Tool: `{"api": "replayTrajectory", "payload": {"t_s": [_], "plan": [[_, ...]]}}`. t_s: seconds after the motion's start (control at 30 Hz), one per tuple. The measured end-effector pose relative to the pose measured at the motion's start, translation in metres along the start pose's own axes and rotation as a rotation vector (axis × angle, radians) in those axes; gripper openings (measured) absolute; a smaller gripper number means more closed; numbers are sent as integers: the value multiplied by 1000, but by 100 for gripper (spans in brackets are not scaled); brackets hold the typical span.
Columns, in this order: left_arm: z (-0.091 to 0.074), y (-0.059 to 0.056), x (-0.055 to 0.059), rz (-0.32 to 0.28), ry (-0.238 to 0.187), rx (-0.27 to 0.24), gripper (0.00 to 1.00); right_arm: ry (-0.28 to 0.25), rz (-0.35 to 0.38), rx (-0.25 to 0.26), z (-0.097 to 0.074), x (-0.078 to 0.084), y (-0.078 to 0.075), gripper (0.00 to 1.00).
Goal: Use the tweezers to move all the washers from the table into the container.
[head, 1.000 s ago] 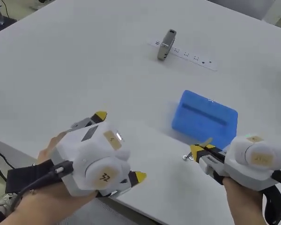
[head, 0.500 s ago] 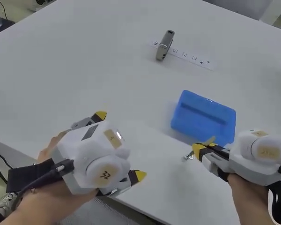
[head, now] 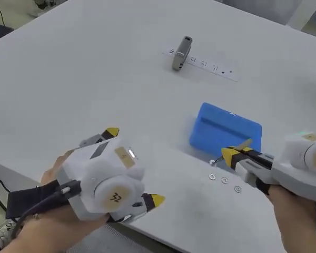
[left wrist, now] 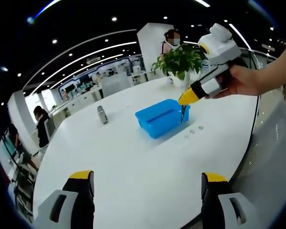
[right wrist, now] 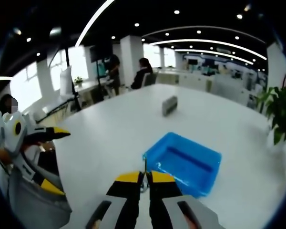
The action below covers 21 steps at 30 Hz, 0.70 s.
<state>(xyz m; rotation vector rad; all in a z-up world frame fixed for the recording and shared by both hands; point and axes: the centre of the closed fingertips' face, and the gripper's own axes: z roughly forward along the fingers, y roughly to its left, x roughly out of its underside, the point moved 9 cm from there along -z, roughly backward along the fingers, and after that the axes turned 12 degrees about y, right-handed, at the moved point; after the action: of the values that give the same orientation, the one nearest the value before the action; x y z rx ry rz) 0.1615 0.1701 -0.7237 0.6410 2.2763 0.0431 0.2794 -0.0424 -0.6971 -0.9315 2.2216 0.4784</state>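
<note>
Nearest to us, at the lower left of the head view, we hold the left gripper (head: 133, 165) over the near edge of the white desk (head: 95, 79). Its yellow-tipped jaws stand wide apart with nothing between them, and its own view shows the same along the bottom of the frame.

At the lower right comes the right gripper (head: 236, 152), its jaws pressed together on the tweezers (head: 217, 160). Their thin tip slants down toward the desk, just in front of the container's near side. Whether the tip carries a washer we cannot tell.

Just below and to the right of that tip, three washers (head: 224, 180) lie flat on the desk in a loose row, apart from one another and outside the container.

A little higher, right of centre, sits the blue container (head: 226, 129), a shallow rectangular tray resting flat on the desk. In the right gripper view it lies just beyond the closed jaws, right of centre.

Further up, near the top middle, a white power strip (head: 210, 64) lies on the desk with a grey adapter (head: 180, 52) standing at its left end.

Beyond the desk's far edge, in the upper middle of the left gripper view, stands a leafy green plant (left wrist: 180, 59).
</note>
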Motion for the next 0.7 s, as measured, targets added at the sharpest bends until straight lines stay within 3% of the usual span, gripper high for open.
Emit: {"api": "replayTrajectory", "payload": {"t_s": [0.3, 0.7], "plan": [[1, -1, 1, 7, 9, 3, 95, -50, -22, -2, -6, -23, 4, 2], [2, -1, 2, 7, 16, 6, 94, -71, -22, 27, -2, -39, -7, 2]]}}
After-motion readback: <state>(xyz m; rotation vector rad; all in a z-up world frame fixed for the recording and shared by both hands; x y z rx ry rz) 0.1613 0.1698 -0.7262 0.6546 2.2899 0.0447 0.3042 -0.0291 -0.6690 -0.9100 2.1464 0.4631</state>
